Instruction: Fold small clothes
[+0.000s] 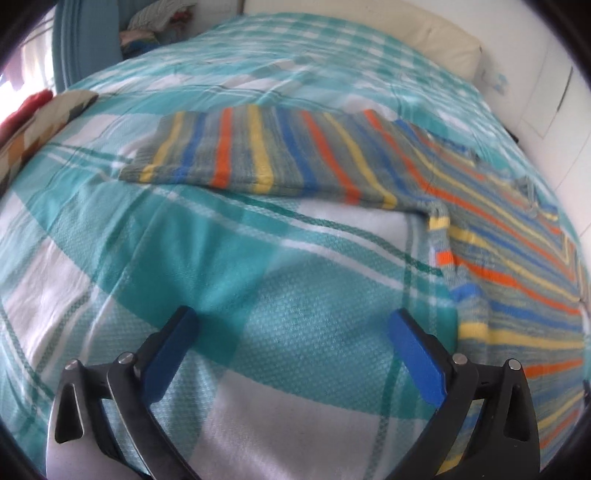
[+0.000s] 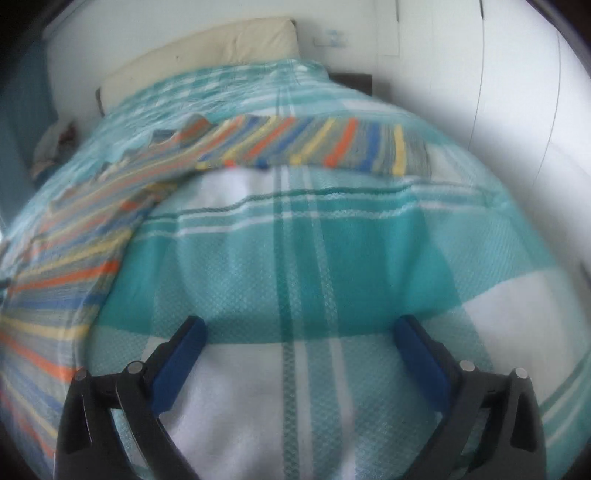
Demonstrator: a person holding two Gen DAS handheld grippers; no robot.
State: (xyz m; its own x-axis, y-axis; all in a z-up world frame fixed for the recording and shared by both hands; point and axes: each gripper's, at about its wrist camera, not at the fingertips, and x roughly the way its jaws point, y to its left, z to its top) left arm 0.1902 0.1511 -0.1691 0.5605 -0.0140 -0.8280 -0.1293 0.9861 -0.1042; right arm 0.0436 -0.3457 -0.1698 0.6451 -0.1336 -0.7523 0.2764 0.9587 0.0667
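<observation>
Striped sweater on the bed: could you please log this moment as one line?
striped sweater: spread on checked bedspread, unheld | left gripper: open, empty | right gripper: open, empty

Striped sweater (image 1: pixel 332 158) on checked bed (image 1: pixel 295 288)

Sweater (image 1: pixel 280 155) flat on blanket (image 1: pixel 295 288)

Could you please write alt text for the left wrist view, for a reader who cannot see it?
The open left gripper hangs empty above a teal and white checked bedspread. A striped knitted garment in orange, blue, yellow and grey lies spread ahead and to the right, one sleeve pointing toward the camera. A cream headboard stands behind.
</observation>
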